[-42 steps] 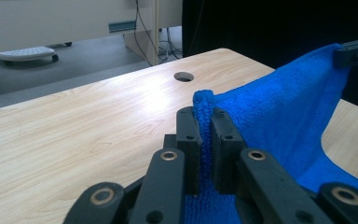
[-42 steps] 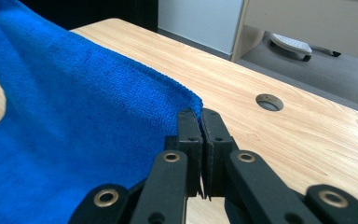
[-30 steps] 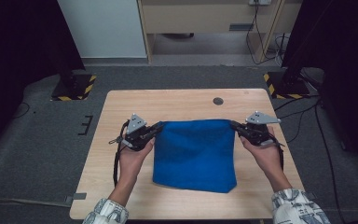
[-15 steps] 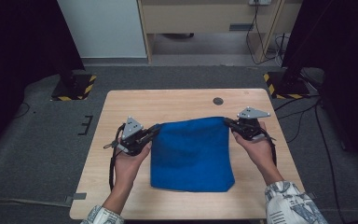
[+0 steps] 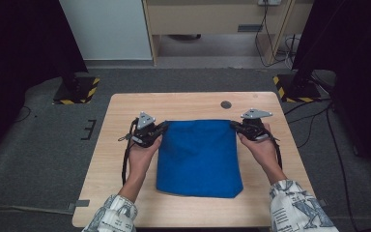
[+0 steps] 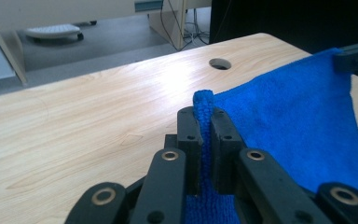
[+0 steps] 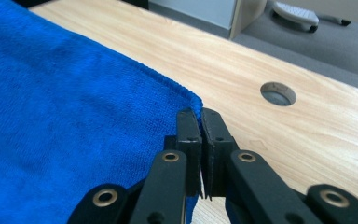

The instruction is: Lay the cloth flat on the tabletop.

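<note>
Left claw [image 5: 163, 127] and right claw [image 5: 234, 126] each clamp a far corner of the blue towel [image 5: 198, 157]; keep the edge between them taut and level while laying it on the tabletop [image 5: 183, 104].

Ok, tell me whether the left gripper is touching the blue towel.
Touching. The left gripper view shows the left gripper shut on a fold of the blue towel, pinched between both jaws.

My tongs [image 5: 163, 128] [image 5: 233, 124] are black, brass-riveted, each topped by a grey three-cornered plate, trailing black cables; my sleeves [image 5: 294, 203] carry a white-and-grey print.
</note>
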`<state>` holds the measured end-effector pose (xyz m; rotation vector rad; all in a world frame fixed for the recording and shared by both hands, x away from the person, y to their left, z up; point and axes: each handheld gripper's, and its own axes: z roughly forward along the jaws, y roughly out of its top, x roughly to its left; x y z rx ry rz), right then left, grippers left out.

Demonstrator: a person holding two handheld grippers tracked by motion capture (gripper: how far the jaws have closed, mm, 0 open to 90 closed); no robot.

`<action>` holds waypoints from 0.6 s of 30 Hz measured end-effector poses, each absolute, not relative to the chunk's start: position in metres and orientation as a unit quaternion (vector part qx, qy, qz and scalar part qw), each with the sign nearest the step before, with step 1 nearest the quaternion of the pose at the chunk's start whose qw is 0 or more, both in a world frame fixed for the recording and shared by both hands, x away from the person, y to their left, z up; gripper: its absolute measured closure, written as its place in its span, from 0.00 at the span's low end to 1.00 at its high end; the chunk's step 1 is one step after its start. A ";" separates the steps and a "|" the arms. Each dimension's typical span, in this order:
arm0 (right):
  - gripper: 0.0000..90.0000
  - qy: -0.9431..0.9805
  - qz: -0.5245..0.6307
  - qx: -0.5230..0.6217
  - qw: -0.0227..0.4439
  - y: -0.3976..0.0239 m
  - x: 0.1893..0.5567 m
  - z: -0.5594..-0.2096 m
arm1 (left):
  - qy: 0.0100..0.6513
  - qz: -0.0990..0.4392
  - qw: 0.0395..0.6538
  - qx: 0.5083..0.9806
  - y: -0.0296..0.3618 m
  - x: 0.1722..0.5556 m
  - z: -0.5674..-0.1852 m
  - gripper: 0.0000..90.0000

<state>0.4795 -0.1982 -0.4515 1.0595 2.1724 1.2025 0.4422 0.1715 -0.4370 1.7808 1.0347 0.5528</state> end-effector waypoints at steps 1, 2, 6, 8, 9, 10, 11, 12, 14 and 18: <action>0.97 0.787 0.431 0.383 0.219 -0.198 0.481 -0.453 | 0.429 0.226 0.479 0.732 0.171 0.448 -0.442 0.93; 0.97 0.789 0.427 0.384 0.219 -0.197 0.484 -0.456 | 0.430 0.225 0.476 0.733 0.171 0.452 -0.445 0.93; 0.97 0.792 0.420 0.386 0.218 -0.195 0.492 -0.462 | 0.435 0.223 0.466 0.738 0.170 0.462 -0.454 0.93; 0.97 0.794 0.415 0.389 0.217 -0.193 0.497 -0.466 | 0.443 0.217 0.465 0.735 0.171 0.468 -0.460 0.93; 0.97 0.792 0.414 0.392 0.218 -0.193 0.497 -0.467 | 0.445 0.216 0.464 0.735 0.171 0.469 -0.461 0.93; 0.97 0.793 0.412 0.393 0.217 -0.193 0.499 -0.468 | 0.445 0.217 0.461 0.736 0.171 0.470 -0.463 0.93; 0.97 0.793 0.412 0.393 0.217 -0.193 0.499 -0.468 | 0.445 0.217 0.461 0.736 0.171 0.470 -0.463 0.93; 0.97 0.793 0.411 0.393 0.217 -0.193 0.500 -0.468 | 0.446 0.218 0.458 0.738 0.171 0.471 -0.464 0.93; 0.97 0.794 0.412 0.393 0.215 -0.192 0.501 -0.469 | 0.450 0.218 0.450 0.740 0.173 0.472 -0.465 0.93; 0.97 0.795 0.411 0.393 0.212 -0.188 0.502 -0.468 | 0.447 0.224 0.443 0.745 0.177 0.470 -0.463 0.93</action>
